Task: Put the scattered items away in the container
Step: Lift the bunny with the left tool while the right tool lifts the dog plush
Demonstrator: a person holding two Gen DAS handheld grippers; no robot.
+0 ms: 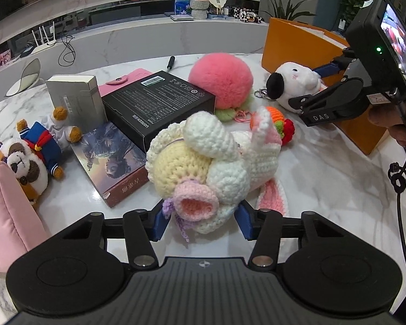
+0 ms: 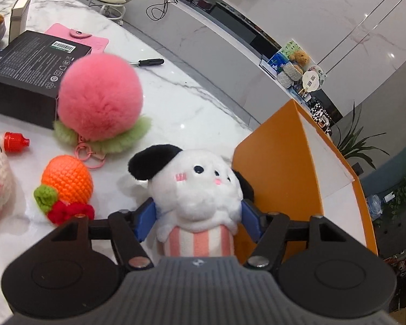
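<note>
my left gripper [image 1: 201, 223] has its blue pads pressed against both sides of the crocheted bunny doll [image 1: 203, 168], gripping it near the pink ear and lilac bow; the doll's body extends forward from the jaws and lies on the white marble table [image 1: 324, 178]. my right gripper [image 2: 199, 220] is clamped on the white plush puppy with black ears [image 2: 196, 187], pads on either side of its neck above the pink-striped outfit. the puppy sits just beside the near wall of the orange container [image 2: 284, 168], which stands to the right of the grip, its opening facing up.

ahead of the left jaws: a black product box [image 1: 159, 103] resting on an illustrated book [image 1: 113, 165], a silver box [image 1: 75, 97] standing upright, a pink fluffy peach keychain [image 1: 220, 80], and a crocheted carrot [image 1: 274, 119] just beyond the doll. to the left lie a sailor bear [image 1: 44, 140] and a brown-patched plush dog [image 1: 21, 166], touching a pink pouch [image 1: 8, 211]. a screwdriver [image 2: 149, 61] lies farther back. the peach and carrot lie between the bunny doll and the container.
</note>
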